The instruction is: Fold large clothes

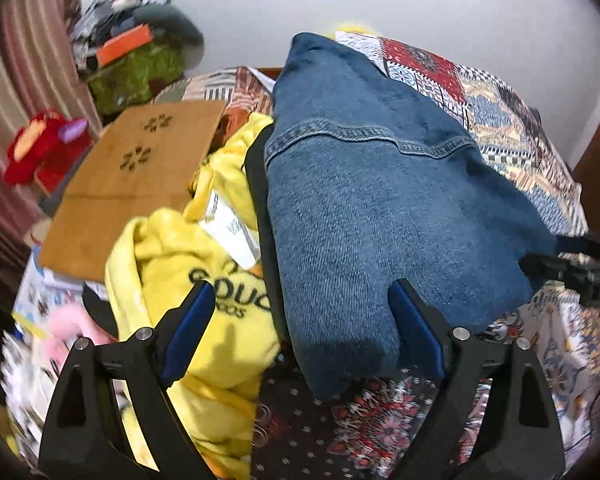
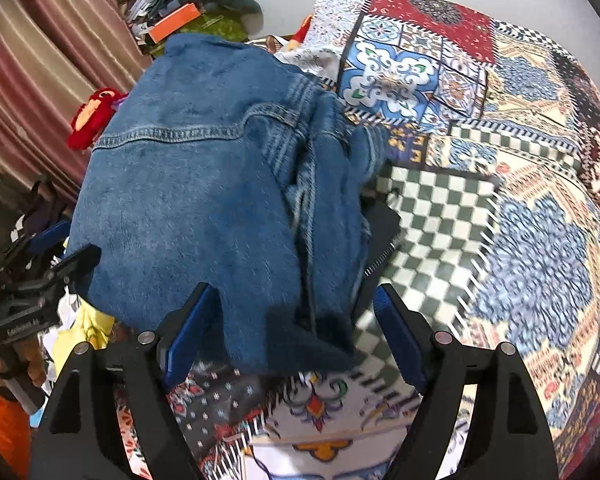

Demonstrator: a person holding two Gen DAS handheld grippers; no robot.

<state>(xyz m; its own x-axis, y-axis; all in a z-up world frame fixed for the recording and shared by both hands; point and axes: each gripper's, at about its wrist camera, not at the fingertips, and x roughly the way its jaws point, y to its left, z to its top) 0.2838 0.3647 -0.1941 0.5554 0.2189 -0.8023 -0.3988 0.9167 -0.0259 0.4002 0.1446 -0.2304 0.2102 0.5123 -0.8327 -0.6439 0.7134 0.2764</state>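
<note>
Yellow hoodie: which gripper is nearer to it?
Left. The left gripper hangs open right above the yellow hoodie, its left finger over the fabric. The right gripper is open on the far side of the denim jacket.

A folded blue denim jacket (image 1: 380,216) lies bunched, back up, on the patterned bedspread (image 2: 500,160).

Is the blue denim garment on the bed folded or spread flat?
Folded. The denim garment lies as a compact bundle, with stacked layers bunched along its right edge.
</note>
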